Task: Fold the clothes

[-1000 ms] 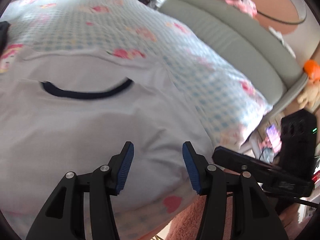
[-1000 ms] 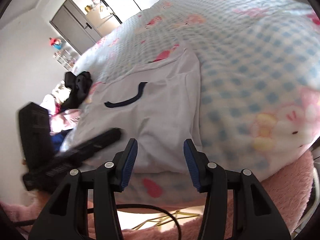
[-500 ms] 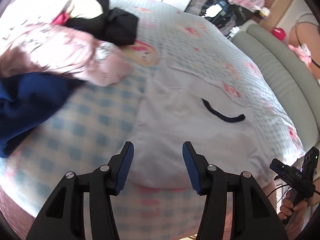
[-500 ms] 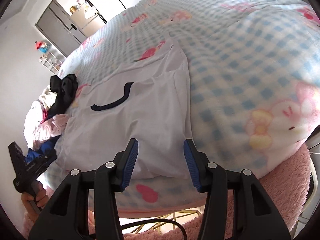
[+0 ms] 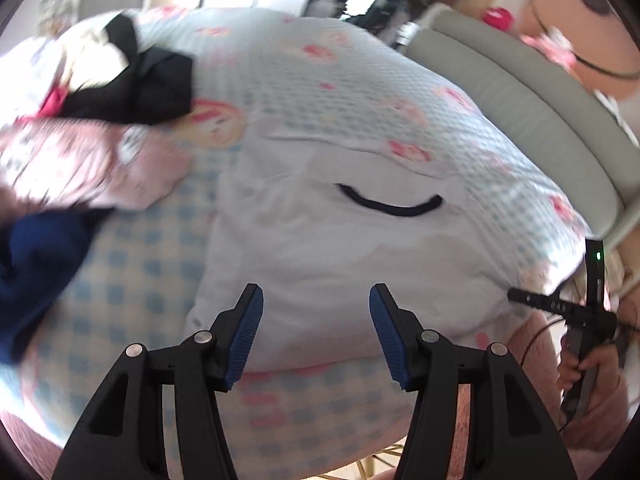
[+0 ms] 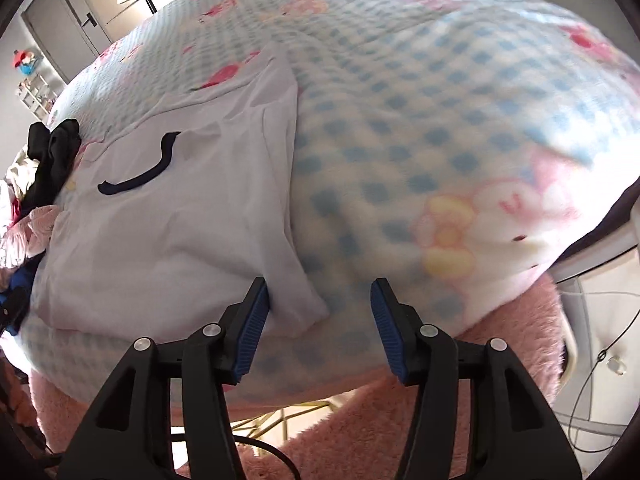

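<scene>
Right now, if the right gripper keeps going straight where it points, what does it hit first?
Probably the white shirt's near corner: it lies between the opening right gripper, beside the left finger. Just right of it is bare checked blanket; depth is unclear.

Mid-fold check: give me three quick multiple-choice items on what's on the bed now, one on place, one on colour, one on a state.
1. Where does the pile of other clothes lie, seen from the left wrist?
A. left of the white shirt
B. right of it
C. on top of it

2. What colour is the shirt's neck trim?
A. red
B. dark navy
C. green

3. How is the right gripper?
A. clamped on the shirt
B. jaws apart, nothing pinched
C. out of view

Answers: A, the pile sits left of the shirt; B, a dark curved band; B, its pads stand apart around the shirt's corner.
</scene>
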Motion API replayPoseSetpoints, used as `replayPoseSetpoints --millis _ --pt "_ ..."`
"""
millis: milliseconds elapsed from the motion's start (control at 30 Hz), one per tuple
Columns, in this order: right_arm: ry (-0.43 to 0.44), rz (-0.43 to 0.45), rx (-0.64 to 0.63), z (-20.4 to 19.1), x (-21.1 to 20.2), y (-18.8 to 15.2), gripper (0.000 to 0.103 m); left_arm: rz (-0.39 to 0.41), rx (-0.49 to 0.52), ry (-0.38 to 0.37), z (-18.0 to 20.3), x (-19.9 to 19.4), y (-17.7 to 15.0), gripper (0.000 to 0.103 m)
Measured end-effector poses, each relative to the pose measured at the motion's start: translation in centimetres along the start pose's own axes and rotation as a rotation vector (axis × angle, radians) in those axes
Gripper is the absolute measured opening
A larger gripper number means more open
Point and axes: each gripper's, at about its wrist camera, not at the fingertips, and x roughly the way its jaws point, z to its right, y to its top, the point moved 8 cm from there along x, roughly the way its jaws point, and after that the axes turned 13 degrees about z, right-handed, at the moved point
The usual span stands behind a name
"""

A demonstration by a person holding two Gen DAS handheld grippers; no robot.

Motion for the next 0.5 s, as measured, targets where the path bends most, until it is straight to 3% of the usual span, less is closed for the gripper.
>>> replayPoseSetpoints --millis 133,233,333,400,500 --pt "0.062 0.1 -0.081 -2.3 -2.1 2.0 0.053 -0.048 0.05 -0.052 2.4 2.8 0.3 0.058" --pt "0.087 0.068 -0.145 -3.9 -1.0 1.5 0.053 -0.081 0.008 -0.127 3.9 4.7 -0.1 0.058" --pt "0.011 -0.031 -0.134 -2.1 1.1 -0.5 0.051 -0.137 -0.006 -0.06 3.4 6.0 -2.0 0.058" --pt "-0.02 -0.037 -0.105 -0.2 0.8 -1.0 0.054 -0.148 -0.01 -0.023 2.2 5.5 -2.8 0.057" --pt "-0.049 -0.023 -0.093 1.3 -0.6 -1.1 0.055 -0.139 -0.053 -0.03 0.5 4.1 -2.8 0.057"
